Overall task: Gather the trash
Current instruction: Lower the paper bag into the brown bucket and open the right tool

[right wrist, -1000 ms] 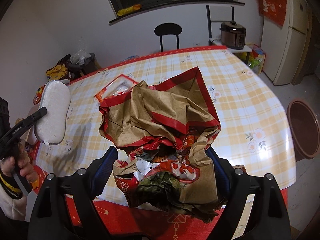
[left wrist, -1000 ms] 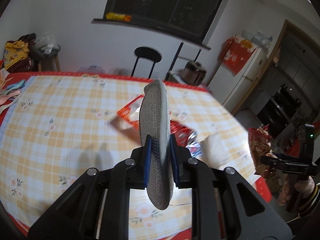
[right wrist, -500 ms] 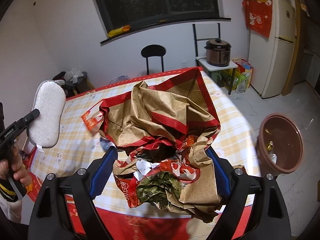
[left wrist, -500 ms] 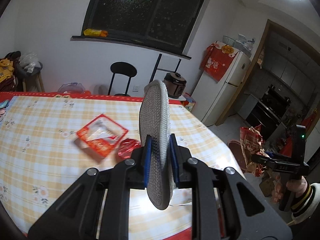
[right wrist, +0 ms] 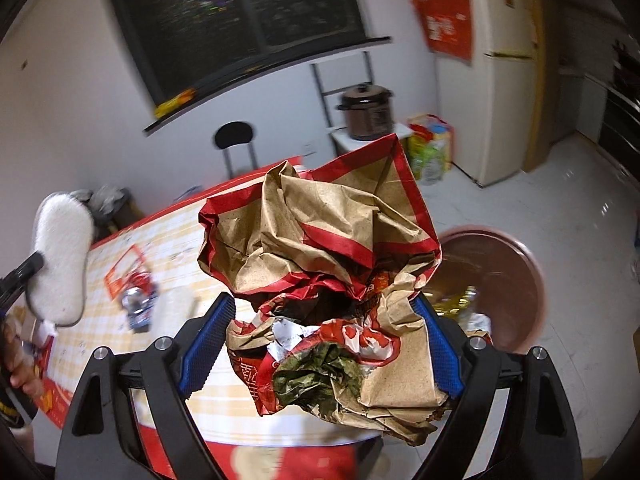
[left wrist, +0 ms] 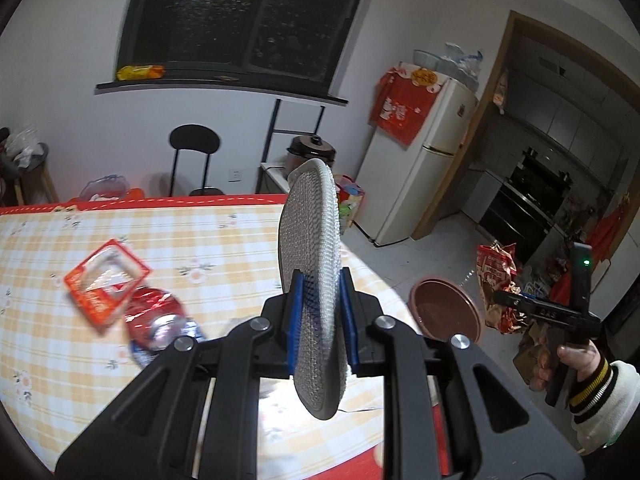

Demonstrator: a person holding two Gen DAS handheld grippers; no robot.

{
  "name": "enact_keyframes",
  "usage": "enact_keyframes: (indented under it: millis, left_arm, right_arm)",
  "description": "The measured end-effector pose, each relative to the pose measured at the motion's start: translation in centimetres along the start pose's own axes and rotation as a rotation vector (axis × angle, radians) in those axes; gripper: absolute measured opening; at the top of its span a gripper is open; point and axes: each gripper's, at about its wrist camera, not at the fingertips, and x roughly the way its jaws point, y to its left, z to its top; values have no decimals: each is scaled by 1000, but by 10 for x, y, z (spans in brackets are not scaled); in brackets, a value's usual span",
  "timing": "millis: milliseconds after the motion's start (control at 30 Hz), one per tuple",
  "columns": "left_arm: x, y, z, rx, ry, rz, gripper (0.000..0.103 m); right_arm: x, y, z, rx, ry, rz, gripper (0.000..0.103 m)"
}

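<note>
Brown-and-red crumpled paper bag (right wrist: 320,280) fills the widely spread right gripper (right wrist: 320,344), pads pressing both sides, near the brown bin (right wrist: 504,280). Left gripper (left wrist: 320,320) clamps narrowly on a grey mesh sponge (left wrist: 312,280) above the checked table (left wrist: 60,360).

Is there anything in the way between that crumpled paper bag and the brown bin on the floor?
Nothing visible. The crumpled paper bag sits in the right tongs, with the brown bin open on bare floor just beyond it.
</note>
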Motion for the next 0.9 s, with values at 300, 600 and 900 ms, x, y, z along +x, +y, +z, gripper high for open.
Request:
enact_keyframes:
  millis: [300,600,900]
  left_arm:
    - [45,-62,0,-7,12,-1,21]
    - [72,-94,-4,1,60,29,21]
    - [80,-118,-3,37,72,16,21]
  right_arm:
    - [21,-110,36,62,12,-77,86]
    - [56,-158,53,98,48,-92,89]
    - [62,-178,58,135,30,-77,98]
